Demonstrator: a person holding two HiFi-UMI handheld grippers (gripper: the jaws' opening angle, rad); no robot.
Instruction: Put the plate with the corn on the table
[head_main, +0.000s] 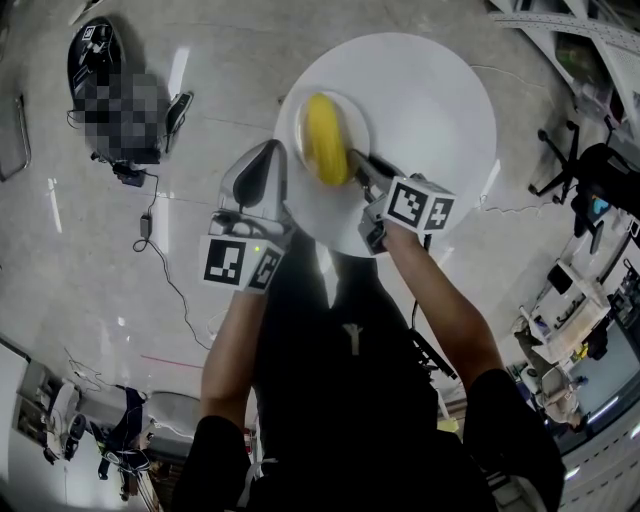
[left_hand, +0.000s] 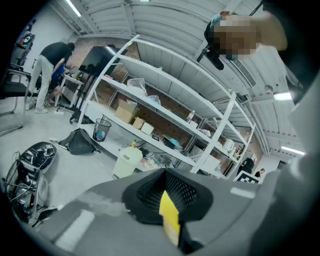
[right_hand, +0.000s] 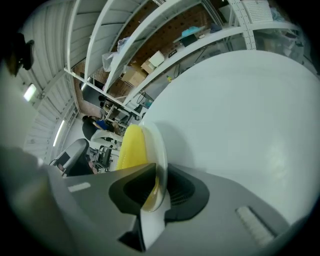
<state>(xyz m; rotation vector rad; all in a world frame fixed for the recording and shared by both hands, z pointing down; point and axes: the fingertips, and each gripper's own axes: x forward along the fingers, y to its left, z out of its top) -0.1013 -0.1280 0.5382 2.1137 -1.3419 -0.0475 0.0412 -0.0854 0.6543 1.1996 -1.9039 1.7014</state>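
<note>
A white plate (head_main: 350, 110) with a yellow corn cob (head_main: 326, 140) is over the near left part of a round white table (head_main: 430, 90). My right gripper (head_main: 360, 168) is shut on the plate's near rim. In the right gripper view the plate rim (right_hand: 155, 145) stands edge-on between the jaws of the right gripper (right_hand: 156, 187), with the corn (right_hand: 131, 147) to its left and the table top (right_hand: 240, 115) to its right. My left gripper (head_main: 268, 165) hovers left of the plate off the table's edge. The left gripper (left_hand: 169, 210) is shut, with only a yellow strip showing between its pads.
White shelving (left_hand: 165, 107) with boxes, a white canister (left_hand: 127, 160) and a black backpack (left_hand: 80, 141) are ahead of the left gripper. A person (left_hand: 50, 65) bends at the far left. Black gear (head_main: 95, 60) and cables (head_main: 150, 230) lie on the floor. An office chair (head_main: 590, 170) is on the right.
</note>
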